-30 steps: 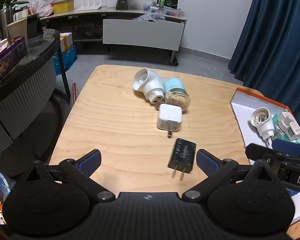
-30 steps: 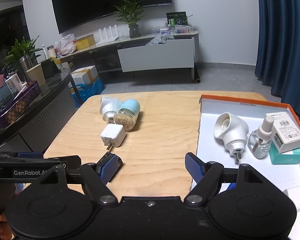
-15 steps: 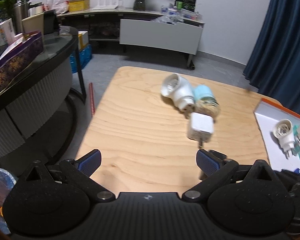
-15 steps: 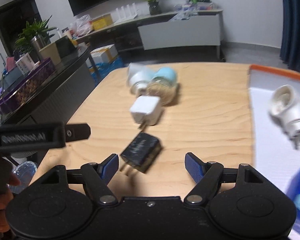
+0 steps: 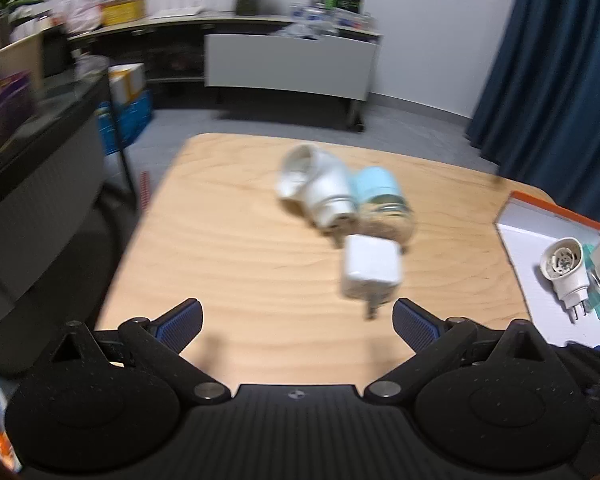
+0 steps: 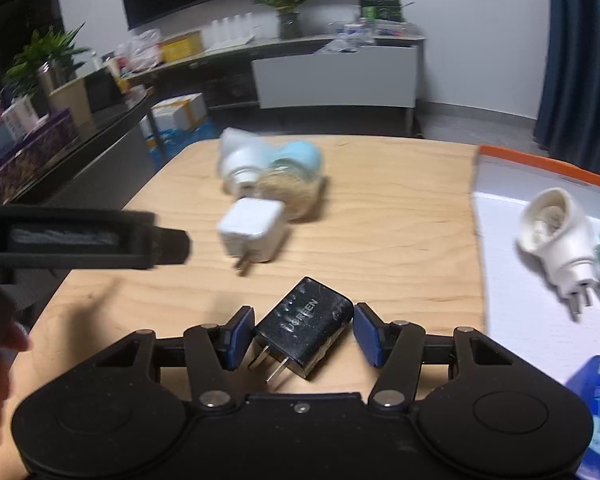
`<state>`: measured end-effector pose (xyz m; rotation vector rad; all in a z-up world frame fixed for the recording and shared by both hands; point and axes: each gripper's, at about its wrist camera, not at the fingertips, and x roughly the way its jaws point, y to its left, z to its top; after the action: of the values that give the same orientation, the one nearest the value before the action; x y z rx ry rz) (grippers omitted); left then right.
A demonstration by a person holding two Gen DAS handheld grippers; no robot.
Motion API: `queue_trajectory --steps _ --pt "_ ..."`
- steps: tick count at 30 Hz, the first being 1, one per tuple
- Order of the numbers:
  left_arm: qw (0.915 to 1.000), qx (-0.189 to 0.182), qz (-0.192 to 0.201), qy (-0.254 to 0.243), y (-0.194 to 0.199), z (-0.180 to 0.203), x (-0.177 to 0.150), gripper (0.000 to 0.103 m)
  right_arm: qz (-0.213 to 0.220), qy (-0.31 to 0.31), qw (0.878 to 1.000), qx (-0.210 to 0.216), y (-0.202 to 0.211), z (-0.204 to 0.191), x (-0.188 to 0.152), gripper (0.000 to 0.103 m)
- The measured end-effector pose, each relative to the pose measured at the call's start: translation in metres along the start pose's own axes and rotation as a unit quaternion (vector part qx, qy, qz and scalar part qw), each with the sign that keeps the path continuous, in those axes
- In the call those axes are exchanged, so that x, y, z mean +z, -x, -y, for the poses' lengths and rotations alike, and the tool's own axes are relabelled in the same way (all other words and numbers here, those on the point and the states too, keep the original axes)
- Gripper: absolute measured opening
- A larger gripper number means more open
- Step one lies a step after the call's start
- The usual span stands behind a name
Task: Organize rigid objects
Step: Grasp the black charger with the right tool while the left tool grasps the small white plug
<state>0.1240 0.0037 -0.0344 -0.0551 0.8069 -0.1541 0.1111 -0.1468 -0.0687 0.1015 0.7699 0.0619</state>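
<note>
Right tool (image 6: 304, 334): jaws partly closed around the black charger (image 6: 302, 334), which lies flat near the front edge of the bench (image 6: 400, 216) with prongs toward the camera; its left pad (image 6: 240, 336) appears to touch the charger, the right pad stands just clear. Left tool (image 5: 296, 322): jaws wide, holding nothing, above the bench's front edge, with the white charger (image 5: 370, 268) just beyond. The orange-rimmed tray (image 6: 540, 164) at the right edge holds a white plug-in diffuser (image 6: 556, 240) and a small bottle, while another diffuser (image 6: 240, 160) and a blue-capped jar (image 6: 296, 176) lie touching at mid-bench.

A black charger (image 6: 303, 332) and white charger (image 6: 253, 232) lie on pale wood-grain table (image 6: 400, 216); the tray (image 6: 540, 164) is orange-rimmed.
</note>
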Motion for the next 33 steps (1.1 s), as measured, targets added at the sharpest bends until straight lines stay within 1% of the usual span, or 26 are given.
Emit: queue_trajectory --steps 2,5,8,9,10,11,12,13,14,15,17,21,26,33 --pt "0.9999 -0.007 0.001 -0.011 -0.011 0.011 0.003 0.103 0.005 -0.019 1.0 0.0 0.011 0.009 0.006 0.066" --pt "0.9999 -0.004 0.0 -0.017 -0.03 0.022 0.007 0.103 0.024 -0.002 1.0 -0.009 0.023 0.012 0.011 0.066" --pt "0.9996 0.0 -0.001 -0.027 -0.044 0.028 0.01 0.095 0.027 -0.001 1.0 -0.01 0.03 0.019 0.01 0.066" --pt "0.9995 0.0 -0.007 -0.03 -0.048 0.029 0.01 0.088 0.028 -0.003 1.0 -0.01 0.031 0.021 0.009 0.066" --pt "0.9994 0.002 -0.006 -0.035 -0.05 0.03 0.009 0.085 0.028 -0.006 1.0 -0.009 0.031 0.023 0.008 0.066" --pt "0.999 0.008 0.001 -0.044 -0.05 0.032 0.008 0.079 0.028 -0.009 1.0 -0.008 0.032 0.025 0.009 0.066" --pt "0.9986 0.012 0.005 -0.052 -0.049 0.034 0.008 0.07 0.029 -0.011 0.999 -0.006 0.033 0.026 0.009 0.066" --pt "0.9984 0.01 0.009 -0.055 -0.047 0.034 0.007 0.052 0.031 -0.012 0.999 -0.004 0.033 0.027 0.009 0.066" --pt "0.9983 0.003 0.011 -0.057 -0.044 0.034 0.006 0.044 0.032 -0.012 0.999 -0.001 0.034 0.027 0.01 0.066" --pt "0.9983 0.004 0.008 -0.058 -0.042 0.034 0.006 0.042 0.033 -0.01 0.999 0.0 0.035 0.026 0.01 0.066" --pt "0.9984 -0.007 0.002 -0.056 -0.038 0.033 0.003 0.042 0.035 -0.009 0.999 0.002 0.037 0.025 0.011 0.066" --pt "0.9985 -0.004 0.003 -0.055 -0.023 0.035 -0.001 0.042 0.038 -0.007 0.999 0.003 0.043 0.024 0.01 0.066" --pt "0.9985 -0.003 0.01 -0.054 0.007 0.035 -0.008 0.042 0.048 -0.004 0.999 0.008 0.058 0.022 0.01 0.066" --pt "0.9991 -0.002 0.017 -0.038 0.043 0.037 -0.018 0.042 0.061 -0.009 0.998 0.014 0.087 0.023 0.005 0.066"
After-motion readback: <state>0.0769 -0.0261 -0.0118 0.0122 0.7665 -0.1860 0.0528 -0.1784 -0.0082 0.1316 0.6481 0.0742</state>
